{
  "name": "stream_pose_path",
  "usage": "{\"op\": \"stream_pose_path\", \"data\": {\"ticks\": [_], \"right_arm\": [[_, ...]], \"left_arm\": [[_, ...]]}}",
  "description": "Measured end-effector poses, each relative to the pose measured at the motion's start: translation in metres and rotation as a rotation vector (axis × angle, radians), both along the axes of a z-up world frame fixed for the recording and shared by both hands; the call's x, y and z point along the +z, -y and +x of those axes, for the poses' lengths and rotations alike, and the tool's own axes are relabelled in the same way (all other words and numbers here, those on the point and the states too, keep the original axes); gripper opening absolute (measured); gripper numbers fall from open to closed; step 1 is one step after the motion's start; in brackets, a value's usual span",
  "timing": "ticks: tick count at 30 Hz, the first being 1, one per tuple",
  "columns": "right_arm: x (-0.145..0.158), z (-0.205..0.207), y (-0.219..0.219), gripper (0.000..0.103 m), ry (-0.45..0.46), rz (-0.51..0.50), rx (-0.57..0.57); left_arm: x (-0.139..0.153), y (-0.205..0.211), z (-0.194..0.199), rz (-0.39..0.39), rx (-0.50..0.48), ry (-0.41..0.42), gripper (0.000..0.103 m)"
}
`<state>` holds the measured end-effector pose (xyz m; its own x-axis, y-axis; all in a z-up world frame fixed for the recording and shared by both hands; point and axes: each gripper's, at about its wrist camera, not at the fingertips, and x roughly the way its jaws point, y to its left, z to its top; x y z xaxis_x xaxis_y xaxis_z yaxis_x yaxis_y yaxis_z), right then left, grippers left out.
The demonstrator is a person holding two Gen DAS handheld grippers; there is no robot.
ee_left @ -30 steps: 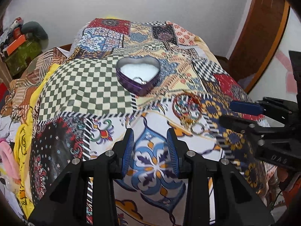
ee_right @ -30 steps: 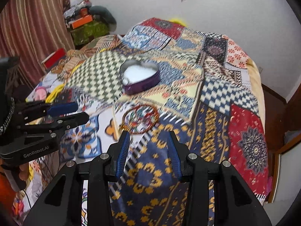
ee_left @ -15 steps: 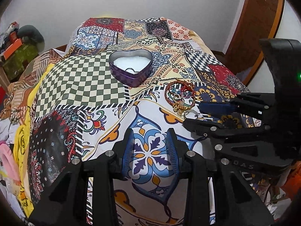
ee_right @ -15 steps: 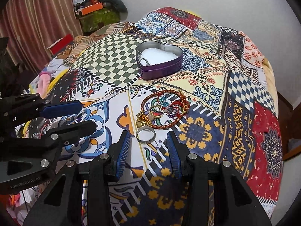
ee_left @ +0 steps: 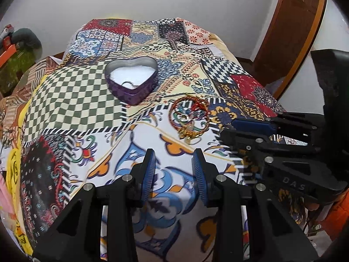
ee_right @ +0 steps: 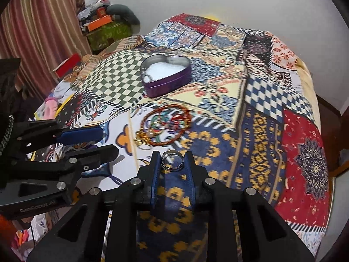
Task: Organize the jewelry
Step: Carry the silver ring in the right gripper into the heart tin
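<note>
A: Ring (ee_right: pixel 172 160): where?
B: Between the right gripper (ee_right: pixel 171 163) pads, jaws closing on it, above the quilt (ee_right: pixel 257 131); left gripper (ee_left: pixel 173 170) apart, empty.
A: Handling?
B: Grip its rim squarely; carry level to the tin (ee_right: pixel 168 83); release low.

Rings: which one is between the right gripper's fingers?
The plain silver ring, apart from the bracelet pile; the right gripper is closing on it.
</note>
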<state>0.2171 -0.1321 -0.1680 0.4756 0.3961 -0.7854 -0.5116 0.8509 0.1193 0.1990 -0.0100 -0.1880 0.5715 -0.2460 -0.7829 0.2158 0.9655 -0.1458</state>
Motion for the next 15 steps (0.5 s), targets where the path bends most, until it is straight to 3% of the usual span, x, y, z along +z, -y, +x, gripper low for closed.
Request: {"op": "stream_pose_path", "data": {"ticks": [2,10,15], "right_arm": [[0.002,0.001,0.006,0.02,0.002,0.008,-0.007],[0.006,0.001,0.016,0.02,0.009,0.029,-0.018],[0.009,0.0,0.019,0.02,0.016,0.036,-0.022]], "left_arm": [[-0.002,0.006,0.003,-0.001,-0.012,-0.002,0.026],[-0.009,0.022,0.015,0.045,-0.01,0.024,0.02],[-0.012,0.025,0.017,0.043,-0.01,0.039,0.006]]}}
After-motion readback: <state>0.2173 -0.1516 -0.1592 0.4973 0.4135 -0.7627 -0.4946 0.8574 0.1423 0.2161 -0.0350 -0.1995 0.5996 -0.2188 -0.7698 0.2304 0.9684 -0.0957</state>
